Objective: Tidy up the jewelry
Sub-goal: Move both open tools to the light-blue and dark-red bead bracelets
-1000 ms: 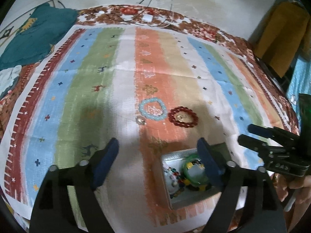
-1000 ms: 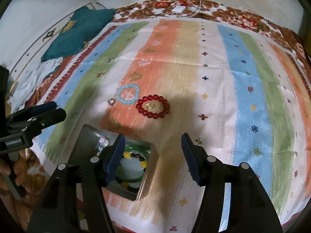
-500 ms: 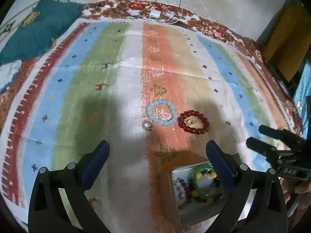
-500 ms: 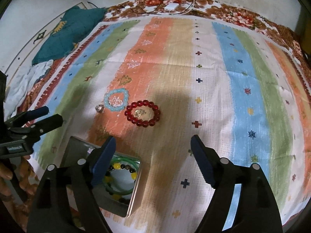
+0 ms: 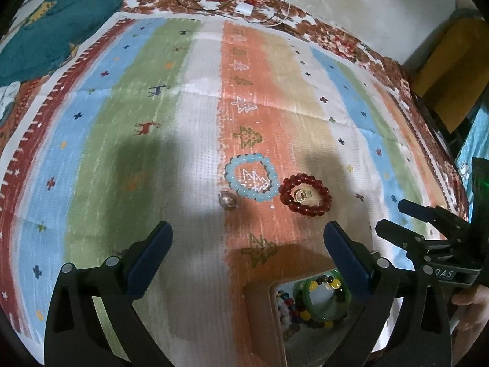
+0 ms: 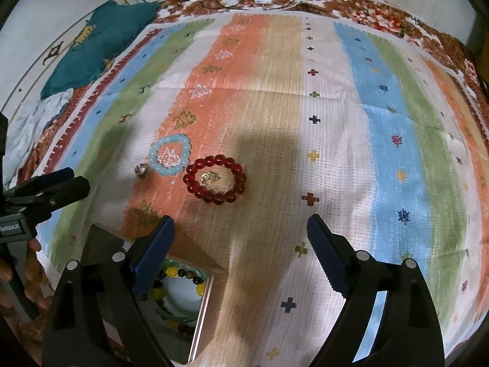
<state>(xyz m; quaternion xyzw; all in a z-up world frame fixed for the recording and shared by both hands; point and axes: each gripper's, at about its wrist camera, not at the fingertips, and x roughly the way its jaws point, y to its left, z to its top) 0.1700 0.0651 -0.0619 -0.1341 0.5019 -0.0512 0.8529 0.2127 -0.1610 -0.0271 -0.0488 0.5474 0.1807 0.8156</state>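
Metal tin (image 6: 204, 302) holds green bangle (image 5: 324, 313), mixed beads. Red bracelet (image 6: 214, 179), pale-blue bracelet (image 6: 169, 156) beyond tin, ahead of right gripper (image 6: 240, 235), left gripper (image 5: 246, 244); both spread, empty, right's just widening.

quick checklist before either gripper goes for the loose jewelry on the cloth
1. Left gripper open and empty, its jaws just widened: ok.
2. Right gripper open and empty, its jaws also just widened: ok.
3. Red bracelet lies flat, clear of the blue bracelet: ok.
4. Small ring free beside the blue bracelet: ok.
5. Tin open, ready to receive: ok.
6. Gold piece inside the red bracelet separate from it: cannot tell.
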